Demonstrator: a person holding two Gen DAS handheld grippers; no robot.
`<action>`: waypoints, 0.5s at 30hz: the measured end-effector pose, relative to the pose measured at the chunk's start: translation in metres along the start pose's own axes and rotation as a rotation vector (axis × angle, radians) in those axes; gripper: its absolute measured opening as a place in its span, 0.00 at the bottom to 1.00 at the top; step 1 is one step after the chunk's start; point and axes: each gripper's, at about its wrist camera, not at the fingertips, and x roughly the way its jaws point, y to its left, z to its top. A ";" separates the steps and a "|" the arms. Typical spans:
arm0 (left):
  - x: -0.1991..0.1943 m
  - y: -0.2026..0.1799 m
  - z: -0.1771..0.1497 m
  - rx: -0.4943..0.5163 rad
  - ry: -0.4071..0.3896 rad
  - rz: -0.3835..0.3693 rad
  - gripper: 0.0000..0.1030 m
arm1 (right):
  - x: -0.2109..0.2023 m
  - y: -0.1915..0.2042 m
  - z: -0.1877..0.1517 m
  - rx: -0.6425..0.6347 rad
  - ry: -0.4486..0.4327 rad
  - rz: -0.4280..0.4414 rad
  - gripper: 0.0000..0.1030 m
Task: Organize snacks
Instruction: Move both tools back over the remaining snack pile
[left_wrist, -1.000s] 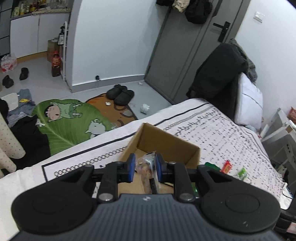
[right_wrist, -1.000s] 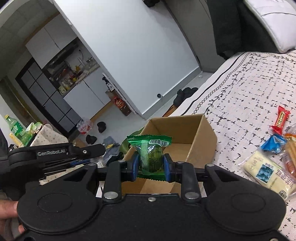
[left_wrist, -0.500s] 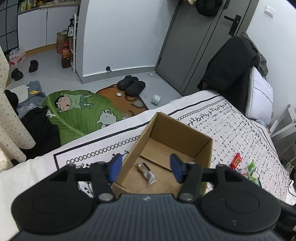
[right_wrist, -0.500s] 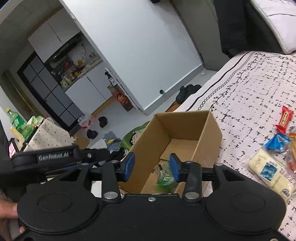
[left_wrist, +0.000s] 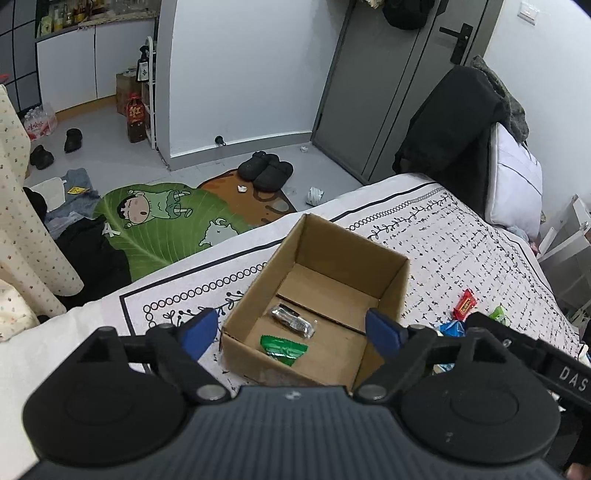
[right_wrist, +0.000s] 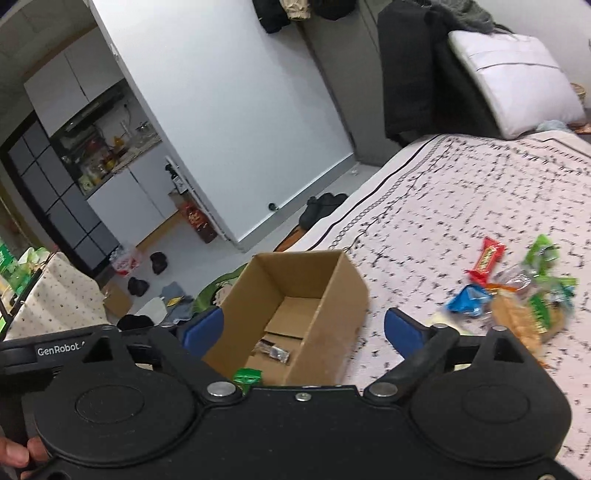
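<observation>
A: Snacks, left-wrist view: green foil packet and clear wrapped bar lie in open brown cardboard box at bedspread's foot edge. Left gripper wide, empty.

B: Right-wrist view: right gripper wide, empty. Loose wrapped snack pile sits mid-bedspread; likely next, reach there and pinch one.

Small lived-in studio flat: patterned bed with pillow, slippers on a cartoon floor mat, grey entry door, probably a kitchenette behind.
</observation>
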 end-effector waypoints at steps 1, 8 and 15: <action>-0.002 -0.002 -0.002 0.004 -0.002 0.002 0.84 | -0.004 -0.002 0.000 0.000 -0.003 -0.008 0.94; -0.015 -0.016 -0.007 0.006 -0.035 -0.006 1.00 | -0.023 -0.018 0.002 0.025 0.009 -0.041 1.00; -0.025 -0.031 -0.012 0.027 -0.038 -0.036 1.00 | -0.041 -0.031 0.008 -0.017 0.020 -0.086 1.00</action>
